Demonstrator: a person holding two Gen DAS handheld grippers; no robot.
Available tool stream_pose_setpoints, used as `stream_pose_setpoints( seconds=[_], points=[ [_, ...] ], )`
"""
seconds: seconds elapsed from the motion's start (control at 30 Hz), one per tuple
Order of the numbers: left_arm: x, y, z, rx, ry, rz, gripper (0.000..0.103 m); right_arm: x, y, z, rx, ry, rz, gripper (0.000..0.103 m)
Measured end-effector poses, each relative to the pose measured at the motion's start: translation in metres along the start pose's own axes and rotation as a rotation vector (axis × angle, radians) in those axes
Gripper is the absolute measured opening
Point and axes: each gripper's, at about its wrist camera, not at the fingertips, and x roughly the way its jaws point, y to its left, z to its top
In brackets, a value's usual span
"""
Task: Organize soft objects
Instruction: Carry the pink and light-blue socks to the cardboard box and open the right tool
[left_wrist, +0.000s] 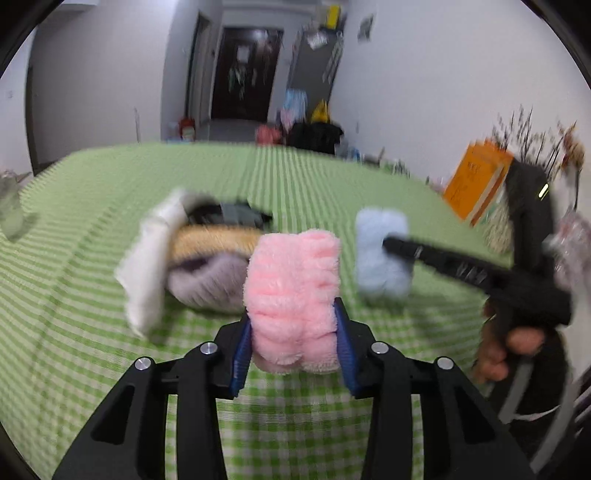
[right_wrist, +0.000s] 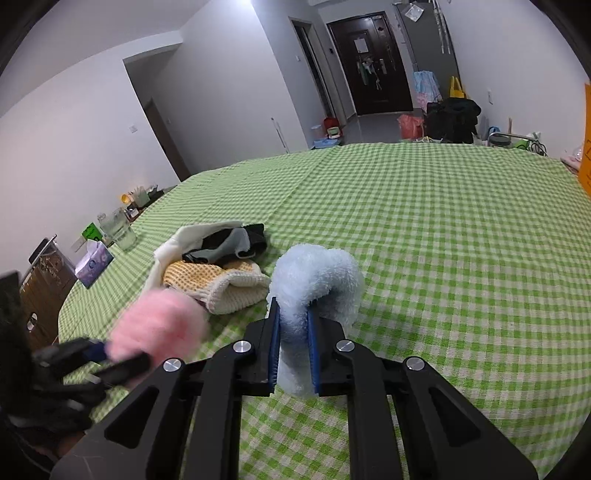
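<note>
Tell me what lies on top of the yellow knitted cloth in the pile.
On the yellow knitted cloth lies a black and grey garment, with a white cloth draped over its left side. What the garment covers stays hidden.

Even, dim indoor light; ceiling glare at top of right wrist view. Left wrist view motion-blurred throughout. Fisheye bending and dark vignette at edges.
</note>
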Motion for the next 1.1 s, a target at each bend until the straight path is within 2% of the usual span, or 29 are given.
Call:
stream_pose_setpoints(
  seconds=[0.17, 0.33, 0.5, 0.63, 0.8, 0.93, 1.1],
  points=[
    [-0.054, 0.015, 0.013, -0.039, -0.104, 0.059, 0.037, -0.038, 0.008, 0.018, -0.012, -0.082, 0.011, 0.013],
    [-0.106, 0.037, 0.017, -0.084, -0.191, 0.118, 0.037, -0.091, 0.035, 0.042, -0.085, -0.18, 0.0, 0.013],
    [-0.141, 0.055, 0.014, -0.119, -0.244, 0.148, 0.037, -0.109, 0.056, 0.046, -0.132, -0.197, -0.016, 0.013],
    [-0.167, 0.07, -0.004, -0.139, -0.269, 0.18, 0.037, -0.1, 0.07, 0.039, -0.136, -0.168, -0.011, 0.013],
    [-0.199, 0.104, -0.028, -0.209, -0.285, 0.24, 0.037, -0.069, 0.109, 0.027, -0.18, -0.108, 0.023, 0.013],
    [-0.226, 0.135, -0.054, -0.258, -0.287, 0.315, 0.037, -0.04, 0.147, 0.021, -0.226, -0.061, 0.065, 0.013],
    [-0.27, 0.185, -0.089, -0.361, -0.314, 0.414, 0.037, 0.002, 0.216, 0.012, -0.302, -0.004, 0.14, 0.013]
  ],
)
